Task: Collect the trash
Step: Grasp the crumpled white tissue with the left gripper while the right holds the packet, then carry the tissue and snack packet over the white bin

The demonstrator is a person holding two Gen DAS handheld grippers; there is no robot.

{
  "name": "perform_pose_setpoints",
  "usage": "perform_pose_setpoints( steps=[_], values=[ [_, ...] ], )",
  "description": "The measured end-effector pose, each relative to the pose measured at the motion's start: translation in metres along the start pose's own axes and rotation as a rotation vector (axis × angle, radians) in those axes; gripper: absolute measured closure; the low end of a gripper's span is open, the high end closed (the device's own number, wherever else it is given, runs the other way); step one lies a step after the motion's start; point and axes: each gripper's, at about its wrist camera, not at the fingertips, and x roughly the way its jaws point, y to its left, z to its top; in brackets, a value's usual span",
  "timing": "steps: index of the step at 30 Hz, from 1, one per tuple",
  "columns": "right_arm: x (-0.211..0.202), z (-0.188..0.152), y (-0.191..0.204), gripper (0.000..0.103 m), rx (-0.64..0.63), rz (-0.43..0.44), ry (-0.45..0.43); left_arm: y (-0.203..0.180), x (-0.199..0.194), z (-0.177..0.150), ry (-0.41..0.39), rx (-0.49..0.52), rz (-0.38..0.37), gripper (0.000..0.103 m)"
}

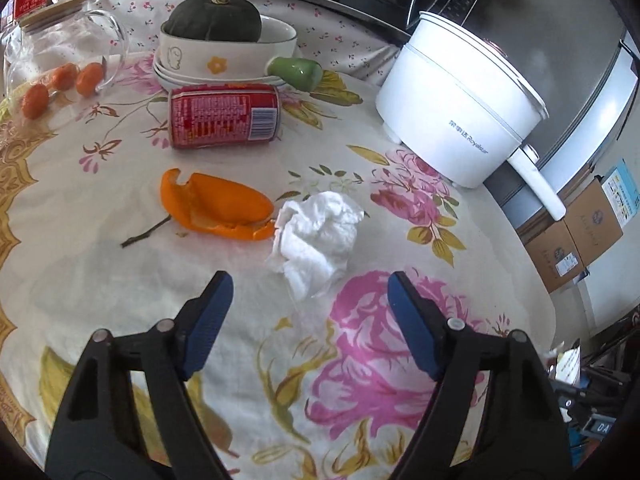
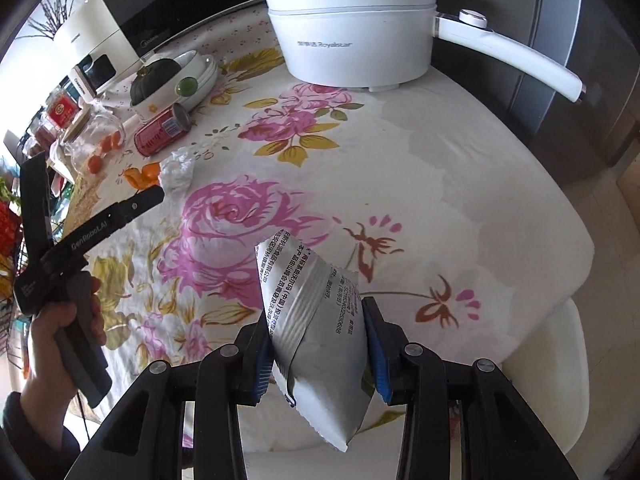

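Floral tablecloth [image 2: 460,152]; right gripper [image 2: 318,344] clamps silver packet [image 2: 316,320], long axis upright; left gripper [image 1: 310,292] spread, empty.

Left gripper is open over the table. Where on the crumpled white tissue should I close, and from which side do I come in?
Come from above and the near side, where the left gripper already faces the crumpled white tissue. Close across its bulky middle, not the thin tail trailing toward you: the wad looks soft and should compress. Keep the jaws off the orange peel, which touches its left edge.
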Motion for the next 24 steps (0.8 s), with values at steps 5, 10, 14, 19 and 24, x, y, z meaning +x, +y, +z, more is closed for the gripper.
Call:
perform_pose_setpoints(
  steps=[5,10,14,19,24],
  values=[
    [-0.007,-0.005,-0.022,0.062,0.034,-0.002,0.0,-0.002,0.017,0.001,-0.025,0.01,0.051,0.031],
    [-0.009,-0.01,-0.034,0.062,0.048,-0.014,0.004,-0.002,0.021,0.003,-0.015,0.021,0.024,0.063],
    [-0.012,-0.013,-0.036,0.062,0.05,-0.016,0.003,-0.003,0.011,-0.001,0.004,0.045,0.018,0.071],
    [-0.028,-0.02,-0.031,0.062,0.024,-0.011,-0.021,-0.01,-0.018,-0.016,0.026,0.093,0.011,0.073],
    [-0.047,-0.028,-0.032,0.062,0.046,0.014,-0.046,-0.025,-0.051,-0.035,0.045,0.132,0.013,0.073]
  ],
)
